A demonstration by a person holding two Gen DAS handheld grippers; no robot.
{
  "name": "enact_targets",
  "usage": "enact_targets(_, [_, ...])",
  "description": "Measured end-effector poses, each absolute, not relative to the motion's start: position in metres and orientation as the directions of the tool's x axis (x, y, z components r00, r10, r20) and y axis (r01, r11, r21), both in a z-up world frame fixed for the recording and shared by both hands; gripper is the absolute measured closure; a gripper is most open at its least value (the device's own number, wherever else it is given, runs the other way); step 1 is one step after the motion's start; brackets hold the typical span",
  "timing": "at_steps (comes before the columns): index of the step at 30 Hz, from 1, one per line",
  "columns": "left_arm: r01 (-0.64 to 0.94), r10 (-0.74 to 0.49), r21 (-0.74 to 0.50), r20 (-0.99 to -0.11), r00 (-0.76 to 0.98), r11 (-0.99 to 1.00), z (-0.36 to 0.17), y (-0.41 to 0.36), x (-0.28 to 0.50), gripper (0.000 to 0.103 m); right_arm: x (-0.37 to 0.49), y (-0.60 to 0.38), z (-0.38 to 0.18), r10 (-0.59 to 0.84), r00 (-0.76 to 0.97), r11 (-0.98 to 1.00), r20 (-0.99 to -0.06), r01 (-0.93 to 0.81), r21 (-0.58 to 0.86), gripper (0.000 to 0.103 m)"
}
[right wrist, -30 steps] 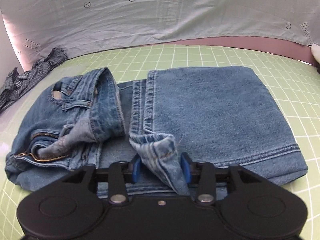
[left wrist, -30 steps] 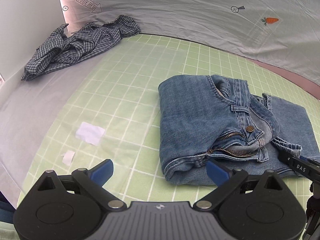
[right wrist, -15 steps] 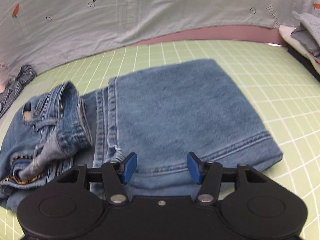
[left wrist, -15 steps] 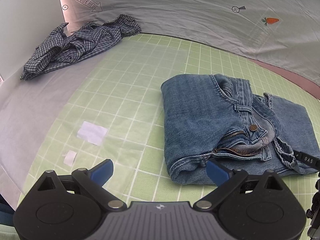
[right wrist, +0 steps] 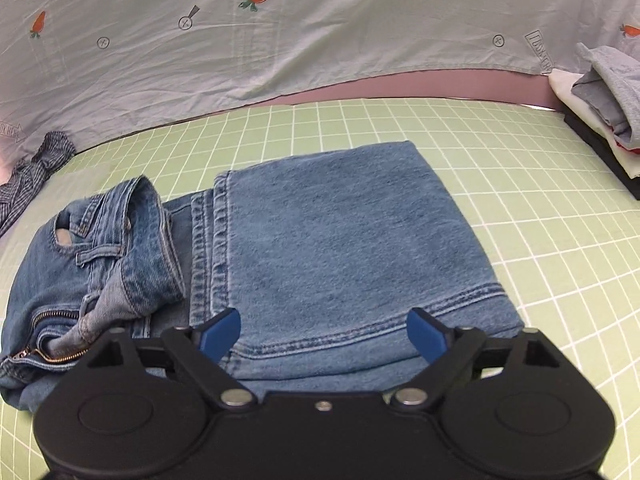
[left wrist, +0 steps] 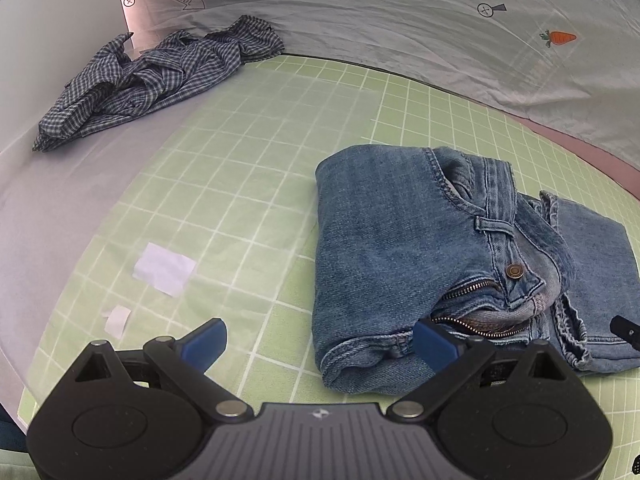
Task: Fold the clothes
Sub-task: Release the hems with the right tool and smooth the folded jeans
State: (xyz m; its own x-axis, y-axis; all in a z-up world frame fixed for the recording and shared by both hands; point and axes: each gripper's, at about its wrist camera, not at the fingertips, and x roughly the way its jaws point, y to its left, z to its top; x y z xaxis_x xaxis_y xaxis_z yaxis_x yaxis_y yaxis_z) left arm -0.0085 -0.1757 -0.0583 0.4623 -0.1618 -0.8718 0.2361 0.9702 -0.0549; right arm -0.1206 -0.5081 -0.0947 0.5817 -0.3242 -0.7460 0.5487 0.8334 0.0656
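Note:
Folded blue jeans [left wrist: 400, 248] lie on the green grid mat [left wrist: 248, 184], waistband and open zipper facing up. In the right wrist view the jeans [right wrist: 340, 240] show a flat folded leg panel on the right and the bunched waistband on the left. My left gripper [left wrist: 320, 340] is open, low over the mat at the jeans' near left corner, holding nothing. My right gripper [right wrist: 324, 330] is open wide above the hem of the folded leg panel, nothing between its fingers. A tip of the right gripper [left wrist: 626, 332] peeks in at the left wrist view's right edge.
A crumpled blue checked shirt [left wrist: 156, 76] lies at the mat's far left corner. Two white paper scraps [left wrist: 164, 268] sit on the mat left of the jeans. A stack of folded clothes [right wrist: 600, 100] stands at the far right. A printed grey sheet [right wrist: 280, 40] hangs behind.
My right gripper let go of the denim fold it pinched, opened wide and shifted right over the leg panel. The left gripper stayed open and moved slightly.

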Motion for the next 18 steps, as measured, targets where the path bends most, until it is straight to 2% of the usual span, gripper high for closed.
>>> enact_targets(1, [0.231, -0.160, -0.057, -0.874, 0.458, 0.971, -0.060, -0.177, -0.007, 0.004, -0.119, -0.513, -0.095, -0.333, 0.579, 0.832, -0.744, 0.552, 0.058, 0.001])
enact_targets(10, [0.156, -0.116, -0.050, -0.886, 0.449, 0.987, -0.075, -0.190, 0.019, 0.004, -0.117, -0.560, -0.103, -0.365, 0.526, 0.798, -0.768, 0.602, 0.033, 0.000])
enact_targets(18, [0.056, -0.058, -0.037, -0.898, 0.436, 0.998, -0.096, -0.193, 0.054, 0.004, -0.109, -0.600, -0.114, -0.335, 0.517, 0.776, -0.787, 0.626, 0.080, 0.000])
